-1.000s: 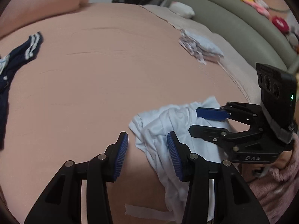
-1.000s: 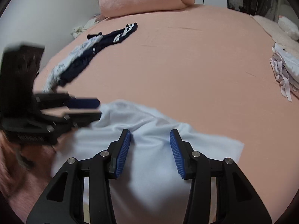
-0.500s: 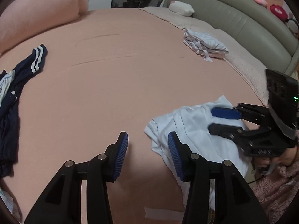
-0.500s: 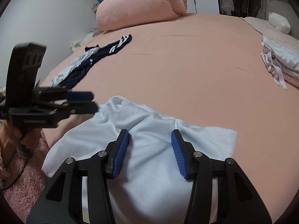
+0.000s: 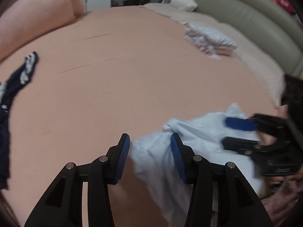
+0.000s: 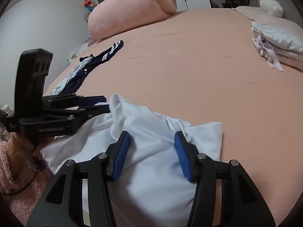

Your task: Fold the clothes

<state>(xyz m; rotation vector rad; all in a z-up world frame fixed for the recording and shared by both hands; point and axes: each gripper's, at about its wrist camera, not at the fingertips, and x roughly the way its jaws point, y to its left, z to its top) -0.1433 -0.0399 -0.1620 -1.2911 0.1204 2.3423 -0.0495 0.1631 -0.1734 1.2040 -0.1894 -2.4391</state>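
Left gripper (image 5: 150,149): jaws opening, pads apart, the shirt's bunched edge between them.
Right gripper (image 6: 152,152): jaws spread above the shirt, gripping nothing.
White shirt (image 6: 151,170): crumpled on the bed (image 6: 189,75), under both grippers.

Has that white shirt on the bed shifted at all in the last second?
Yes. In the right wrist view the white shirt has bunched up, its left edge lifted toward the navy clothes lying on the pink bed.

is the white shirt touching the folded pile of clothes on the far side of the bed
Apart. The right wrist view shows a broad stretch of bare pink sheet between the white shirt and the folded pile.
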